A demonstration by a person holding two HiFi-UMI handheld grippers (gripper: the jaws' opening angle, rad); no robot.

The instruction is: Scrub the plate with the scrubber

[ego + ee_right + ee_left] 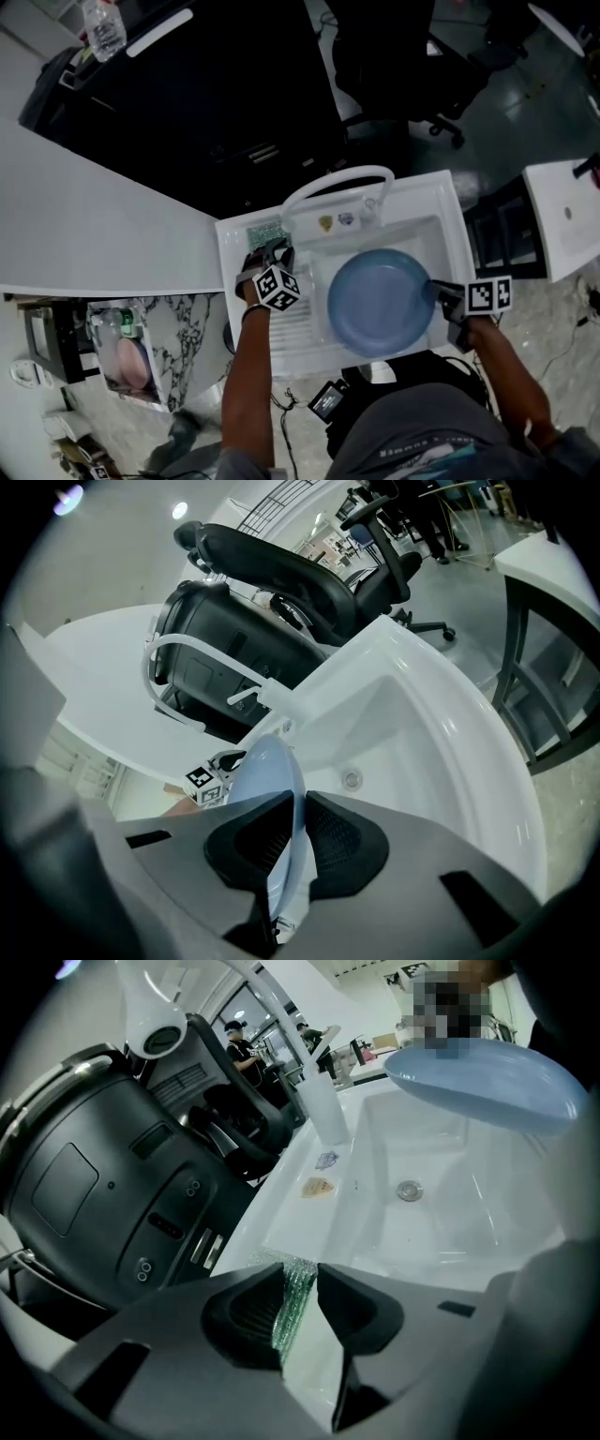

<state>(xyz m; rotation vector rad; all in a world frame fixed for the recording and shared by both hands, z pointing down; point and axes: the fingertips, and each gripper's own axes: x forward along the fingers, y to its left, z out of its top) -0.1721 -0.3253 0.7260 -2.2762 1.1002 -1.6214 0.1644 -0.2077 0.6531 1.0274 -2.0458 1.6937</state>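
L gripper (300, 1283): jaws apart, green scrubber (292, 1309) standing between the pads (246, 1312). It sits close to the L pad w/ a sliver of white showing on the R side, so it's not squeezed. Scrubber lies on the far-left corner ledge of the white sink (457, 246), just beside the outer rim. A black chair (112, 1176) sits right past that edge, so little room on that side. R gripper (300, 803): pads (347, 841) closed on the rim of the blue plate (265, 766), which runs edge-on between them. In head view the plate is gripped at its R edge, face up, over the basin & covering most of it. Gaps to the basin walls are thin at L & near side, w/ more room at the far side, where the white faucet (333, 180) arches over. From L gripper view the plate hangs well above the basin floor, drain (410, 1190) bare beneath. Scrubber & plate are apart: a ribbed drainboard strip (292, 328) lies between L gripper and the plate's L edge. Two small stickers (325, 222) on the ledge by the faucet base.
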